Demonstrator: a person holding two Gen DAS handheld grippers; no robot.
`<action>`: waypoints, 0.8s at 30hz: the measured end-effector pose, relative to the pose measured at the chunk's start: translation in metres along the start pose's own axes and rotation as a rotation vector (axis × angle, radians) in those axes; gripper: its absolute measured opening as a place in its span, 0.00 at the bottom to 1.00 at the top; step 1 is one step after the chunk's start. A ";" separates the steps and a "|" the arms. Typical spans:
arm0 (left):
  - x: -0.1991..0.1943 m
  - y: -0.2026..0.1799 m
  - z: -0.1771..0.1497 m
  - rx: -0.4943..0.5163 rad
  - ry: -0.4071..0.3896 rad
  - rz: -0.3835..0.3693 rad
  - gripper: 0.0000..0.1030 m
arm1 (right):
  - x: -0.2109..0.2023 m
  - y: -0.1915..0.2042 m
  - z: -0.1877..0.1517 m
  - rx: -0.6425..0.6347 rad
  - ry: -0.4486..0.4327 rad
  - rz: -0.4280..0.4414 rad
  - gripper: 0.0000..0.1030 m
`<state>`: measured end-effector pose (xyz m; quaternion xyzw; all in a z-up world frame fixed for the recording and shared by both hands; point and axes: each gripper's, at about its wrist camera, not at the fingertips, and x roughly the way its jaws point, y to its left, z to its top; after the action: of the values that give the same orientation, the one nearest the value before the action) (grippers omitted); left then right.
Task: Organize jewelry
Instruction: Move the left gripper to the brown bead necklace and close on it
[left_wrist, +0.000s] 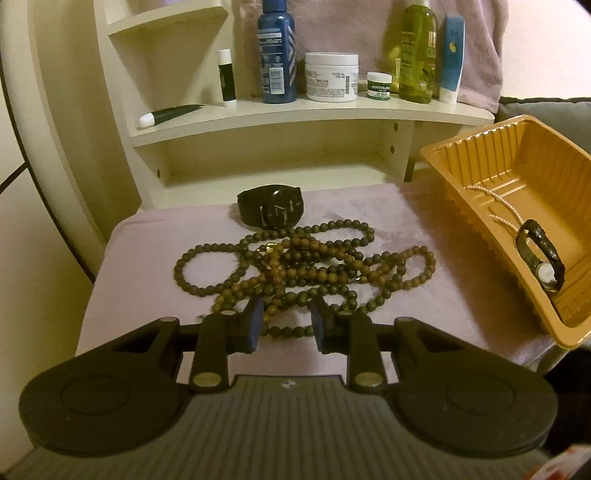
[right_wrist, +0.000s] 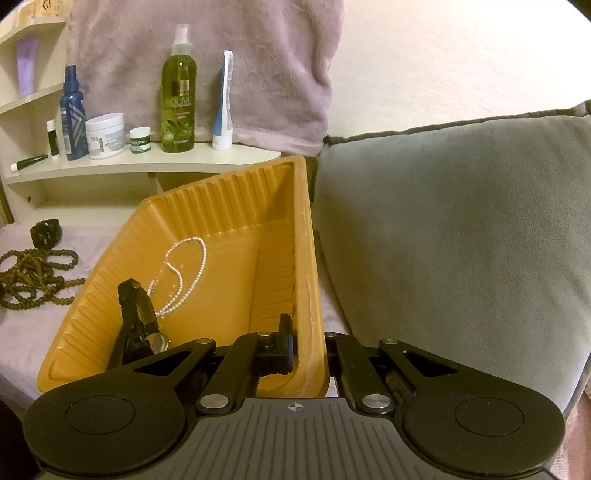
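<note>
Item: bead strings (left_wrist: 295, 258), tangled mid-cloth (left_wrist: 129, 258). Left gripper (left_wrist: 286, 325) apart, straddling near loops; close low on several strands. Right gripper (right_wrist: 308, 354) clamped on tray (right_wrist: 229, 192) wall, tilting it.

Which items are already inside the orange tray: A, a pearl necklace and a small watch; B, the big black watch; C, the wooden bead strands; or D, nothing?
A: the pearl necklace and small watch lie in the orange tray, while the wooden bead strands and big black watch sit on the cloth.
</note>
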<state>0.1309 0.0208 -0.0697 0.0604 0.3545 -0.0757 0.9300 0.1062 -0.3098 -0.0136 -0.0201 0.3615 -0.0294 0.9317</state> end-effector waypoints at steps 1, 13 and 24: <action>0.002 -0.001 0.000 0.001 0.004 0.000 0.24 | 0.000 0.000 0.000 0.000 0.001 0.000 0.04; 0.031 0.004 0.023 0.001 -0.002 0.004 0.24 | 0.001 -0.001 0.000 -0.001 0.003 0.000 0.04; 0.052 0.017 0.035 -0.056 0.062 -0.055 0.19 | 0.003 -0.003 0.000 0.000 0.005 0.000 0.04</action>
<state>0.1947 0.0271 -0.0777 0.0267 0.3869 -0.0893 0.9174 0.1083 -0.3127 -0.0157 -0.0200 0.3638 -0.0293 0.9308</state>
